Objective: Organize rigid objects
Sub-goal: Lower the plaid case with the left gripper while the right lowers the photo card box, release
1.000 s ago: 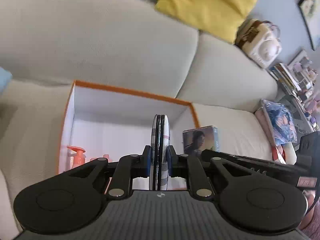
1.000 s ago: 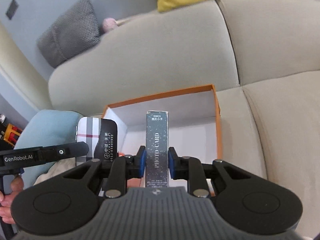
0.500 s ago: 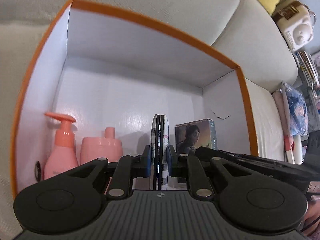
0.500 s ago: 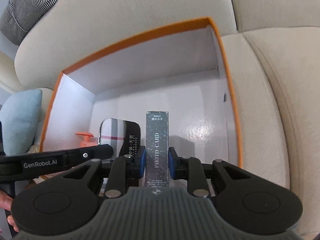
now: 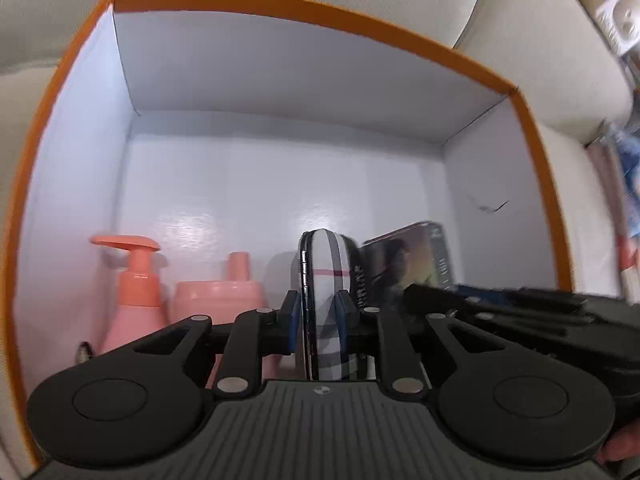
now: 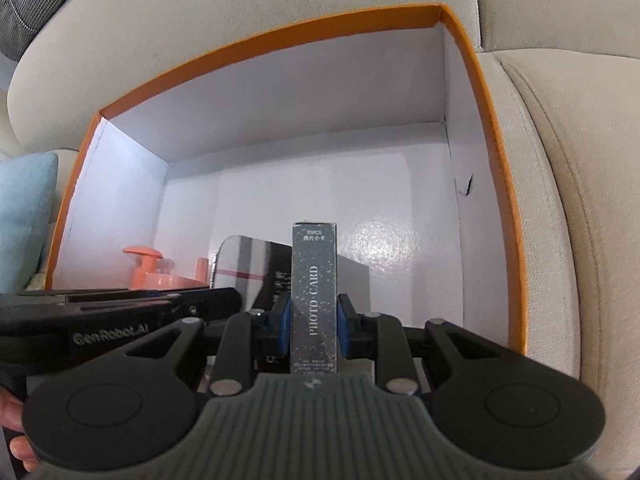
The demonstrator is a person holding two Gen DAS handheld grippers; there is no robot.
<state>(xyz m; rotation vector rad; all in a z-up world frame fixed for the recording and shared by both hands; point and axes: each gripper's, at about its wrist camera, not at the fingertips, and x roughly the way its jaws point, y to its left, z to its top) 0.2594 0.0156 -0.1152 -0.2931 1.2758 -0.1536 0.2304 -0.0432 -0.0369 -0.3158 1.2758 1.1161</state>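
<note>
Flat plaid-patterned case w/ rounded corners (image 5: 326, 304) – clamped edge-on in left gripper (image 5: 319, 314), down inside white-walled, orange-rimmed cardboard box (image 5: 280, 64). Slim grey "PHOTO CARD" carton (image 6: 315, 300) stands upright, gripped by right gripper (image 6: 313, 326), just right of it. Coral pump bottle (image 5: 134, 292) and pink capped bottle (image 5: 218, 294) sit at left – beige sofa (image 6: 560, 184) around box.

Left wrist view: looked forward along its fingers, close over the near edge of the orange-rimmed box (image 5: 280, 4), facing its white far wall.
Right wrist view: same close, downward-forward look into the box (image 6: 256, 40).
Shared: box interior, pink pump bottle (image 5: 134, 292) (image 6: 146, 270), sofa (image 5: 540, 60) (image 6: 240, 4) behind.
</note>
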